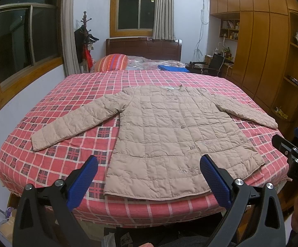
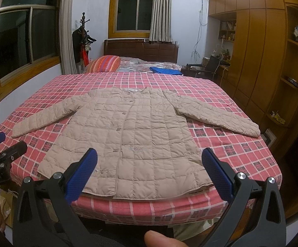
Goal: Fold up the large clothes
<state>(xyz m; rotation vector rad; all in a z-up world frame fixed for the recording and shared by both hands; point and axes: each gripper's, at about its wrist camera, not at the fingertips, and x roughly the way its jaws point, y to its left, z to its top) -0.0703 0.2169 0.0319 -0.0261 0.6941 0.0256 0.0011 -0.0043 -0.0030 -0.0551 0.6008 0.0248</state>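
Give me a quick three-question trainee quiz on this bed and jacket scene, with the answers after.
1. True or false: the beige quilted jacket lies spread flat with both sleeves out.
2. Are the left tool and right tool open or shut?
3. Which sits near the headboard: A) blue folded cloth, B) a laptop, C) a hat?

Key: 1 true; 2 both open, holding nothing; 3 A.
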